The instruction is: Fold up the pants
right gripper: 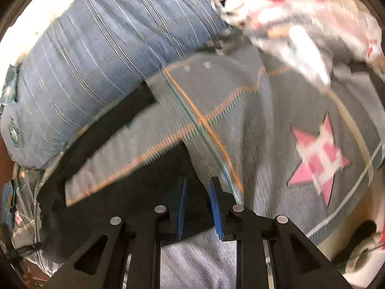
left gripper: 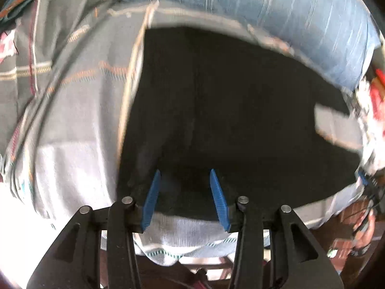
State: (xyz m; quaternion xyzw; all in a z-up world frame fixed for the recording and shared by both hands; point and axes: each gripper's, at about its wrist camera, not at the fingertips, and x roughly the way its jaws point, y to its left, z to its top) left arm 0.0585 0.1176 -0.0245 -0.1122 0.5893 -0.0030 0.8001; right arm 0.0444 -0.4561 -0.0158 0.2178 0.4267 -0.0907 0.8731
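Two claws hang over one pair of black pants [left gripper: 240, 110] that lies spread flat on a bed, on a grey patchwork quilt [left gripper: 79, 110]. A blue striped pillow [left gripper: 276, 7] sits past the far edge of the pants.

The left claw [left gripper: 184, 175] points down at the near edge of the pants. Its blue fingers [left gripper: 151, 197] stand apart, with dark cloth showing in the gap. They seem to hover just over the cloth and do not pinch it, so I call this claw open. From here the pants stretch up and away, and far off to the right.

The right claw [right gripper: 197, 184] is over the other end of the pants [right gripper: 144, 192]. Its fingers [right gripper: 214, 207] are close together, with only a thin gap. Black cloth lies under and between them, but the picture is blurred, so I cannot tell if they pinch it or just hang over it. From this claw the pants run off to the left, and one black strip reaches up toward the pillow [right gripper: 96, 60]. A flap of the quilt [right gripper: 134, 159] lies over the middle of the pants there.

The long way of the pants runs side to side along the pillow, from one claw across to the other. So each claw is near its own end, and I think the next fold brings one end over to meet the other. The right claw is nearer the corner by the pink star [right gripper: 317, 159].
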